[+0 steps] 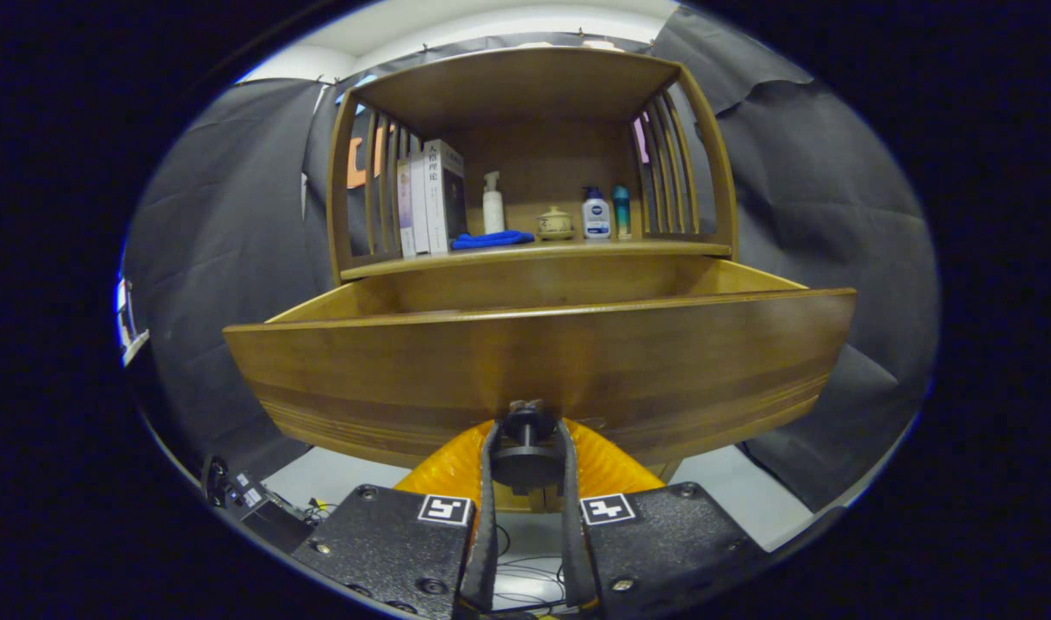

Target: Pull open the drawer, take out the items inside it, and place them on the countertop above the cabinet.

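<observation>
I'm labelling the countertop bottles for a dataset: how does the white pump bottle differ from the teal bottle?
The white pump bottle is taller, with a pump head; the teal bottle is shorter, with a plain top. The white one stands beside the books, behind a blue cloth; the teal one stands near the slatted right side. Both are upright on the countertop, far beyond the claw, whose fingers press on the drawer knob.

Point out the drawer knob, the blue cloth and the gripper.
drawer knob (pixel 526 448): gripper view, on the dark round knob clamped between the fingers.
blue cloth (pixel 492 239): gripper view, middle of the folded cloth on the countertop, beside the books.
gripper (pixel 526 452): gripper view, midway between the fingertips, shut on the knob.
</observation>
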The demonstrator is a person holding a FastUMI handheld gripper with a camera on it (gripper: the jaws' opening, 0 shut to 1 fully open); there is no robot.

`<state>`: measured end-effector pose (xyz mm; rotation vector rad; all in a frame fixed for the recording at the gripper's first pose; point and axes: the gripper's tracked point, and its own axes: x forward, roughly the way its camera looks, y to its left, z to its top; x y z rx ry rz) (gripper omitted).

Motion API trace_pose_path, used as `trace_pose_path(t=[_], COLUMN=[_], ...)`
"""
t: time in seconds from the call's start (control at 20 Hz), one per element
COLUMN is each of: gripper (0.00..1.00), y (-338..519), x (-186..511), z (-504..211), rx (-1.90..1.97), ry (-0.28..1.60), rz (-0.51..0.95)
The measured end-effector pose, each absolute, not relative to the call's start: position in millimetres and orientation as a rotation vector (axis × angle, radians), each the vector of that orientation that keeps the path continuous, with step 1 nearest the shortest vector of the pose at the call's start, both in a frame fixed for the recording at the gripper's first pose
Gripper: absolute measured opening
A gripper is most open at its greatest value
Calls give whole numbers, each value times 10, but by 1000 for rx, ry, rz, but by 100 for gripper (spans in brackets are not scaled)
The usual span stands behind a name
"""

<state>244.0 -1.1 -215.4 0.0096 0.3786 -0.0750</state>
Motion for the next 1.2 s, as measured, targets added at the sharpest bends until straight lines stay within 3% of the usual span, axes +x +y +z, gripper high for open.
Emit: trace_pose_path(t=[0.15,0.25,0.5,0.9,1.2], gripper=[34,45,100,99,99], y=[-16,-30,-11,155,214], x=[2404,2355,2264,2514,3026], z=[-2175,-2105,-1568,-875,-1089], rx=[1,9,63,44,30], ry=[425,435,421,435,662], rz=[-58,-40,-13,38,52])
